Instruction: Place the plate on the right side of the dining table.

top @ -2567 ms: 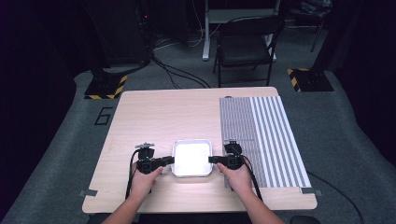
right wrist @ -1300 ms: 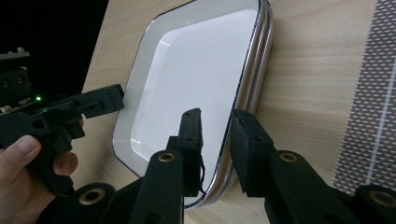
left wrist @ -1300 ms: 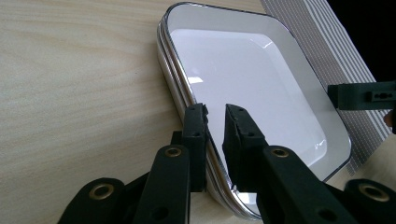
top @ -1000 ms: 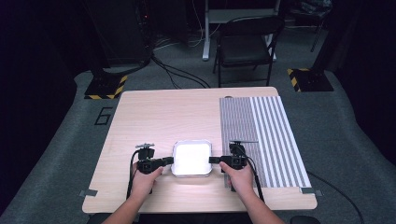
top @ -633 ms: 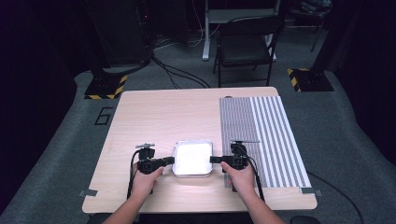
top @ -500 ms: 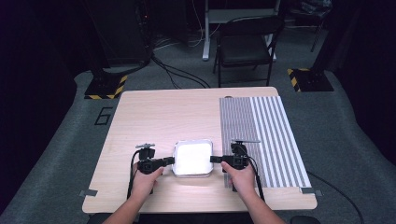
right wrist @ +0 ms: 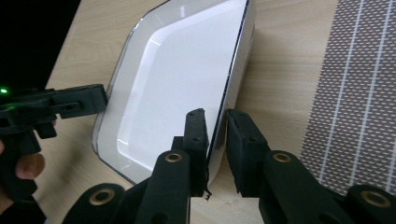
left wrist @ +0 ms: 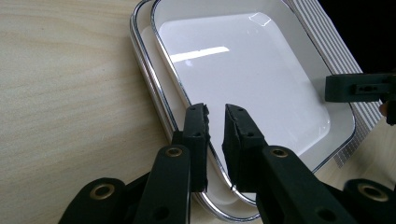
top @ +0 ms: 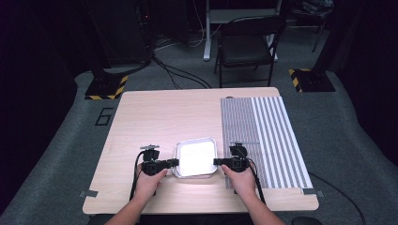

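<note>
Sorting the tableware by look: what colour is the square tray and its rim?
White tray with a silvery rim, clearest in the left gripper view.

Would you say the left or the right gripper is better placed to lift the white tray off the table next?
Probably neither alone. The left gripper pinches the white tray on its left rim, and the right gripper, whose jaws have just been closing, straddles the opposite rim. An even two-handed lift looks best.

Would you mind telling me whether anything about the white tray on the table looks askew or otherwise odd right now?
The white tray does not sit square in the silver-rimmed tray beneath it: a wider strip of the lower one shows along one side. Left gripper and right gripper clamp opposite rims. Nothing looks spilled or damaged.
</note>
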